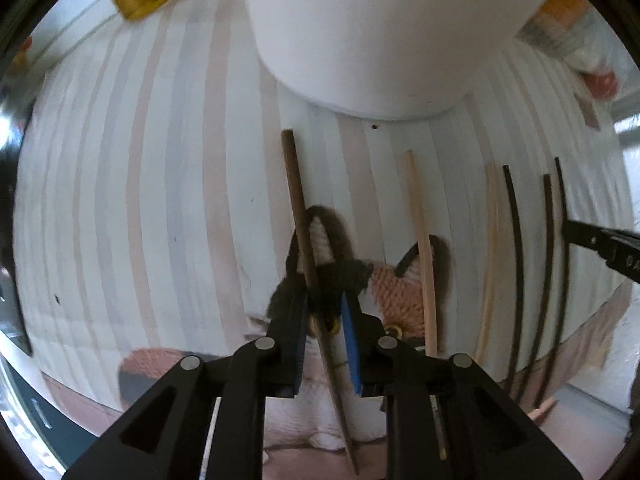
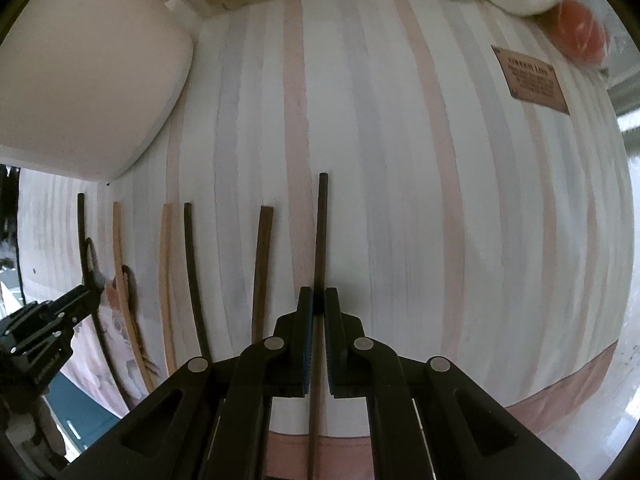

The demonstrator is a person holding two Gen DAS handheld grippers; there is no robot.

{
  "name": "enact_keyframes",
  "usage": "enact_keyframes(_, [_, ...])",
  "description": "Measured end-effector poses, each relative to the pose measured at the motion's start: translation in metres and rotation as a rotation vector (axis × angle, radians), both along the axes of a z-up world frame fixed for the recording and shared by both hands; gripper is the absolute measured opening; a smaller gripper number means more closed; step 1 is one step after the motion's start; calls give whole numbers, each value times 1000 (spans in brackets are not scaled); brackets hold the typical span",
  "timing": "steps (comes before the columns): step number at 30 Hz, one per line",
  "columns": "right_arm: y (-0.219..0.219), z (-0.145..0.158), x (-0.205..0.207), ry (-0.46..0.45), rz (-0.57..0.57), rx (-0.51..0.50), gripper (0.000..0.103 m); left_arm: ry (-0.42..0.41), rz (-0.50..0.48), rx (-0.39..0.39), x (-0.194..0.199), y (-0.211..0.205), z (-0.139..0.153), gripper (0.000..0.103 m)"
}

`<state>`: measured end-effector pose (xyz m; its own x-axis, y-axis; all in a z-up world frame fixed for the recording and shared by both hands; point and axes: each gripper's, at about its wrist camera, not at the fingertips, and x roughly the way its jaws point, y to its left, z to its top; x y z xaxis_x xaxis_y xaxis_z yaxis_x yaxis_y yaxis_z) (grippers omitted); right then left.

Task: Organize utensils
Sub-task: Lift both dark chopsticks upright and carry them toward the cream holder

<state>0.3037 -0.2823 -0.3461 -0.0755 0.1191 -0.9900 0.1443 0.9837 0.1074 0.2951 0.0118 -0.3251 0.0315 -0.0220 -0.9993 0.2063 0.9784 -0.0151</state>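
The landmark here is the big white pot (image 1: pixel 368 32) that stands at the far side of the striped cloth (image 2: pixel 420 200) on the worktop. In front of it the chopsticks lie in a row, all pointing toward it, which looks like a deliberate sorting: lined up side by side, so that pairs of one colour can be matched. The left gripper (image 1: pixel 326 320) points down at the brown chopstick (image 1: pixel 298 216), the one nearest below the pot's base. Its jaws stand a little apart with this stick passing between the blue pads (image 1: pixel 352 344); I cannot tell if the pads really press it. The stick lies across a knitted fox-shaped mat (image 1: pixel 396 284), together with a pale wooden chopstick (image 1: pixel 420 240) just beside it. Farther from the pot, to the right in the left wrist view, lie another pale stick (image 1: pixel 490 248) and thin black chopsticks (image 1: pixel 516 240). The right gripper (image 2: pixel 319 302) has its jaws pressed together on a dark chopstick (image 2: pixel 321 232), the one most distant from the pot in the row. It is pinched near the middle, probably so that it stays level and parallel to the others.
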Motion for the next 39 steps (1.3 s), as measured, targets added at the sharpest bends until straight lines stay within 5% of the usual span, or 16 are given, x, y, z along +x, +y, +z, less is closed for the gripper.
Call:
enact_keyframes(5, [19,6,0,-42,51,-63,5,-35,-6,12,2,-36,4,5])
enact_keyframes(10, [25,19,-15,-126,-2,15,5,-84,-13,-3,-12,-33,33,4])
enact_keyframes(21, [25,90,-39,-340,-60,61,5,-256,27,-66,-22,-16,109,4])
enact_keyframes(39, [57,208,-16,-671,-22,127,0,-519,65,-158,-30,-2,217,4])
